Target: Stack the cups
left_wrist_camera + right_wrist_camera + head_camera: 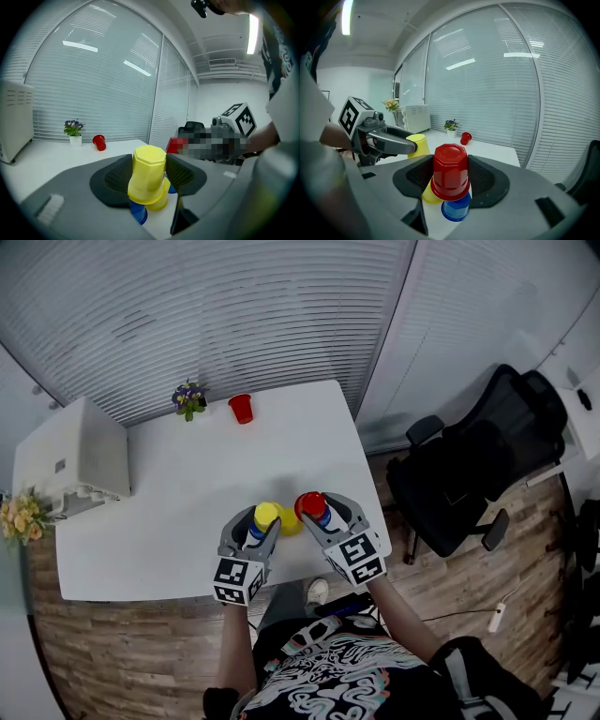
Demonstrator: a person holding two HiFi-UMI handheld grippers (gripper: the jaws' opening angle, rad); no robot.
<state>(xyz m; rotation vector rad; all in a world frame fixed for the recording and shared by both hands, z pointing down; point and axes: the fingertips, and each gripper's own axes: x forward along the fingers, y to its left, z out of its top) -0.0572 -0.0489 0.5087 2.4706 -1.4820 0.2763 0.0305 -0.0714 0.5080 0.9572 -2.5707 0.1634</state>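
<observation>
My left gripper (259,527) is shut on an upside-down yellow cup (267,514), which fills the gap between the jaws in the left gripper view (149,172). My right gripper (321,512) is shut on an upside-down red cup (311,503), seen close up in the right gripper view (451,171). Both cups hang side by side just above the table's near edge. On the table below them stand a second yellow cup (292,523) and a blue cup (454,210). Blue also shows under the left gripper (138,213). Another red cup (242,408) stands at the far edge.
The white table (187,493) carries a small potted flower (189,399) near the far red cup. A white appliance (75,460) stands at the left end. A black office chair (469,474) is on the wooden floor to the right. Blinds run along the back wall.
</observation>
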